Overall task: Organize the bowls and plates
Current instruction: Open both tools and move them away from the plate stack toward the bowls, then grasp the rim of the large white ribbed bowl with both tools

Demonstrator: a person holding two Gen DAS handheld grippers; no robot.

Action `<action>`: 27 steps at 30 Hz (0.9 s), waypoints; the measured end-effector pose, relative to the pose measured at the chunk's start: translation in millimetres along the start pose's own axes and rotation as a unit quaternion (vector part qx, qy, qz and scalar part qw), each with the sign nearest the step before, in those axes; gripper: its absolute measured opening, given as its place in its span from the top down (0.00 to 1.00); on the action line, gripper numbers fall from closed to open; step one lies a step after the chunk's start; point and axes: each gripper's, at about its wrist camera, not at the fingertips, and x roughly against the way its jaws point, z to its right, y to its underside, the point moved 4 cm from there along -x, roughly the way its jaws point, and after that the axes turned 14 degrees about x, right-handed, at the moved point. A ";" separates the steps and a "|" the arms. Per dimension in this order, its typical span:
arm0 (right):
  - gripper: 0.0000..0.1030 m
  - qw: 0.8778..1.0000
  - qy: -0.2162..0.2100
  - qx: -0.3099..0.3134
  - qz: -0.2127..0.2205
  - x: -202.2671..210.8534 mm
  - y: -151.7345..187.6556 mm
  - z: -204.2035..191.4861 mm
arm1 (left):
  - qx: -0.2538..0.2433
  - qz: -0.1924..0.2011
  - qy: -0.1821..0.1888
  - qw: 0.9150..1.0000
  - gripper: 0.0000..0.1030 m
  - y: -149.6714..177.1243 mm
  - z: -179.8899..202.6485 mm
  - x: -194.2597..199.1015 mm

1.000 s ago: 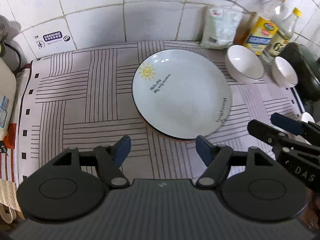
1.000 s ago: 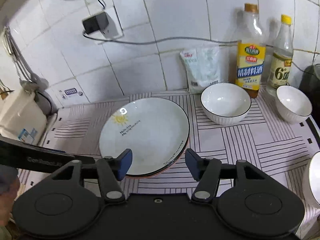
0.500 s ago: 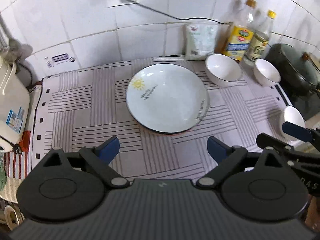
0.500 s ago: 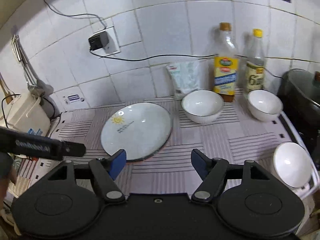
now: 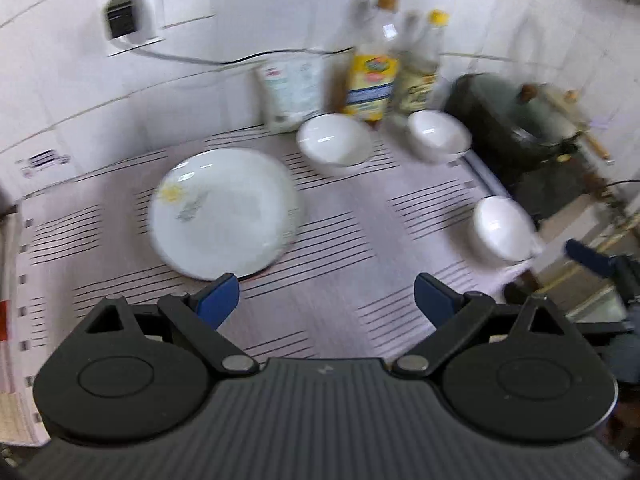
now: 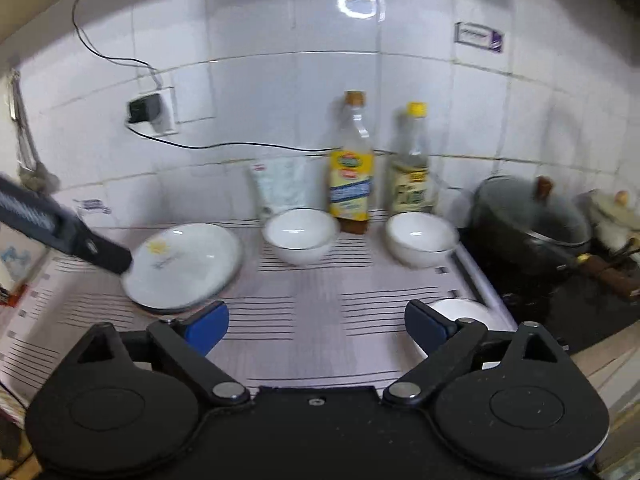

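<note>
A white plate with a sun print [image 5: 224, 212] [image 6: 184, 266] lies on the striped mat, on top of another plate. Three white bowls stand on the counter: one behind the plate [image 5: 334, 150] [image 6: 300, 236], one near the bottles [image 5: 438, 140] [image 6: 420, 240], one at the front right edge [image 5: 500, 228] [image 6: 460, 314]. My left gripper [image 5: 326, 300] is open and empty, above the mat in front of the plate. My right gripper [image 6: 316, 326] is open and empty, with its right finger in front of the front bowl.
Two oil bottles [image 6: 352, 168] [image 6: 412, 160] and a white bag [image 6: 280, 188] stand against the tiled wall. A black lidded pot [image 6: 524, 220] sits on the stove at right. A cord and plug [image 6: 146, 110] hang on the wall.
Both grippers have pulled back and up from the plate and opened wider. Both views have swung right, bringing the pot and the front bowl into sight.
</note>
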 end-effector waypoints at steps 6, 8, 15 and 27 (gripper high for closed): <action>0.03 0.999 0.045 0.007 0.007 -7.0 26.9 33.7 | -0.007 -0.005 0.026 1.000 0.08 -2.0 38.3 -12.9; 0.03 0.998 0.067 0.001 0.017 -14.8 44.2 43.8 | 0.013 -0.020 0.043 0.999 0.08 -1.5 47.8 -25.7; 0.03 0.992 0.086 -0.095 -0.002 -59.7 119.7 80.5 | -0.002 -0.056 0.015 0.998 0.08 5.3 78.1 -96.4; 0.03 0.992 0.105 -0.070 -0.012 -119.7 156.7 99.2 | -0.047 -0.044 0.061 0.996 0.08 17.0 142.0 -174.3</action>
